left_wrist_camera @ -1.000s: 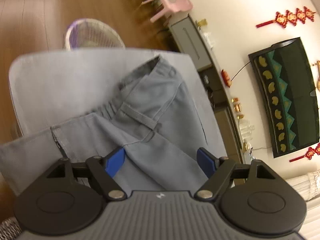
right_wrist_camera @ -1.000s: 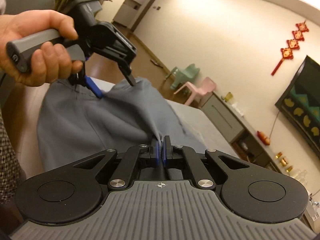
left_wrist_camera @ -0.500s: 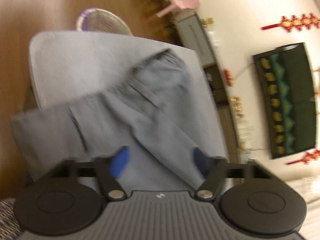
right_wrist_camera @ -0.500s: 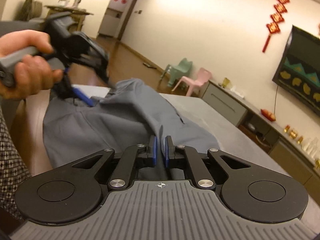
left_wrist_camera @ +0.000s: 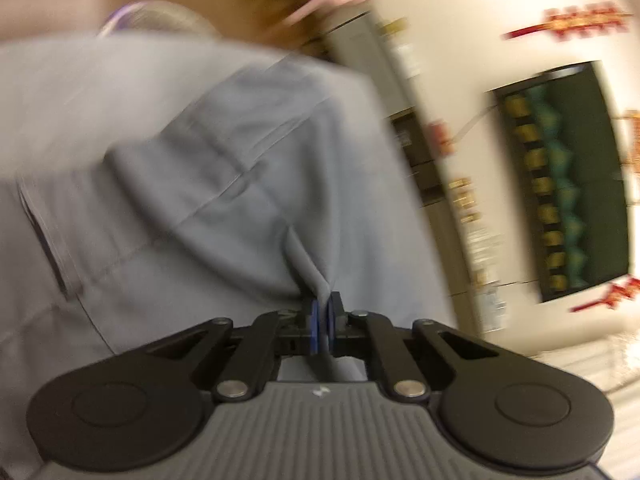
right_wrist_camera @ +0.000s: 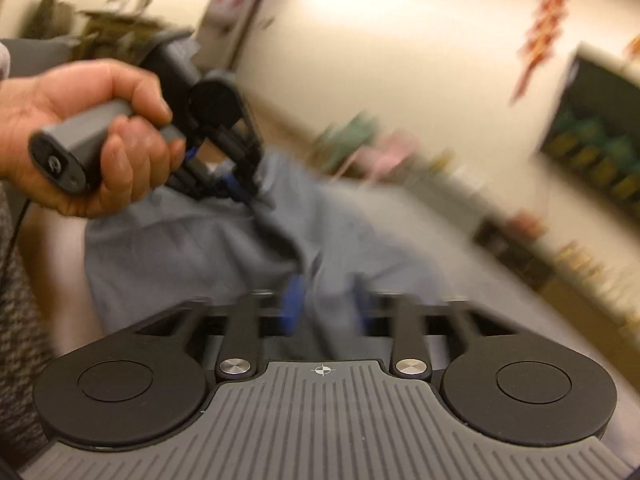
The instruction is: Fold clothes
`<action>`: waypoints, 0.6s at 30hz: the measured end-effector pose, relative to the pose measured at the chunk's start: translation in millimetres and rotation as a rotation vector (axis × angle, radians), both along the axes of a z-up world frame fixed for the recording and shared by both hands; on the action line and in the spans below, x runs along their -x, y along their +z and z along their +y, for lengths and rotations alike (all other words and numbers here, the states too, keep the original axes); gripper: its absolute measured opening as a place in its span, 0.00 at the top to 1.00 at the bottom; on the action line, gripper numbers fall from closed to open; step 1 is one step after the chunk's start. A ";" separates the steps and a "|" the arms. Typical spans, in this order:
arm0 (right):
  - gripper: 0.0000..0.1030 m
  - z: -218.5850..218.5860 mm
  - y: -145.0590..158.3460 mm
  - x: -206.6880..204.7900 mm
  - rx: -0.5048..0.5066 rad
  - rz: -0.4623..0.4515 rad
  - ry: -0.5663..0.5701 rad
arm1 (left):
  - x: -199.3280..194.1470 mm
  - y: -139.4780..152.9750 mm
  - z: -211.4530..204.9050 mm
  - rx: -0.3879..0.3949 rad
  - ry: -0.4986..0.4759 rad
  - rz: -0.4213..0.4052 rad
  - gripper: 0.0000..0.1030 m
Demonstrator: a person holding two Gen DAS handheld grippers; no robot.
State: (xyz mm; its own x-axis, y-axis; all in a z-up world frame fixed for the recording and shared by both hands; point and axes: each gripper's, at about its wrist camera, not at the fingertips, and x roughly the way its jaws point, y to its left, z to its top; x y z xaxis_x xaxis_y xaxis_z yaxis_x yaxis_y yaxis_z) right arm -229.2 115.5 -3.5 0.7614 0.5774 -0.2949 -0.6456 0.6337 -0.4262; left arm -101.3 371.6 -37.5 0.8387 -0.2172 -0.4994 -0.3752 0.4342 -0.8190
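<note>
The left tongs [left_wrist_camera: 322, 318] pinch a fold of grey trousers [left_wrist_camera: 224, 184]. The right tongs [right_wrist_camera: 326, 300] are opening, with the cloth loose between them.

Each camera sits just behind its own fingers and looks forward along them, very near the cloth. The left view looks down over the grey trousers [left_wrist_camera: 224, 184] toward the wall with the television [left_wrist_camera: 568, 176]. The right view faces more level and shows the same trousers, the same television, and the left gripper [right_wrist_camera: 256, 200] in a hand [right_wrist_camera: 92, 140].
</note>
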 end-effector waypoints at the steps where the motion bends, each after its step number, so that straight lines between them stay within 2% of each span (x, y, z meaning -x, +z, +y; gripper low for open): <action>1: 0.42 0.4 -1.2 11.1 -0.018 -0.028 0.012 | -2.7 6.7 2.6 0.003 -0.007 -0.052 0.97; 2: 0.45 5.3 -5.9 18.3 0.000 -0.009 0.042 | -5.7 14.1 5.2 0.008 -0.016 -0.105 0.97; 4: 0.52 25.2 -23.9 11.6 0.116 0.092 0.057 | -8.1 29.8 8.0 0.013 -0.038 -0.208 0.97; 5: 0.67 34.7 -33.0 1.0 0.169 0.148 0.043 | -6.6 38.3 7.5 0.012 -0.051 -0.257 0.97; 6: 0.72 39.8 -38.9 -19.4 0.188 0.210 0.002 | -5.0 46.8 7.0 0.010 -0.064 -0.306 0.97; 9: 0.73 39.7 -38.2 -101.6 0.142 0.402 -0.146 | 16.3 57.9 7.3 0.003 -0.094 -0.396 0.97; 11: 0.72 38.4 -32.1 -143.8 0.139 0.458 -0.210 | 34.0 43.4 11.3 -0.005 -0.099 -0.326 0.97; 13: 0.68 36.1 -29.9 -160.7 0.131 0.496 -0.213 | 37.0 17.9 17.3 -0.019 -0.091 -0.152 0.97; 15: 0.66 31.9 -28.4 -166.0 0.118 0.534 -0.188 | 31.4 -14.0 27.0 0.009 -0.091 0.023 0.97; 16: 0.65 27.4 -27.8 -160.5 0.117 0.547 -0.155 | 30.0 -22.6 29.2 0.008 -0.094 0.064 0.97; 18: 0.55 12.0 -23.7 -144.3 0.092 0.574 -0.093 | 29.3 -21.6 28.1 -0.024 -0.098 0.067 0.96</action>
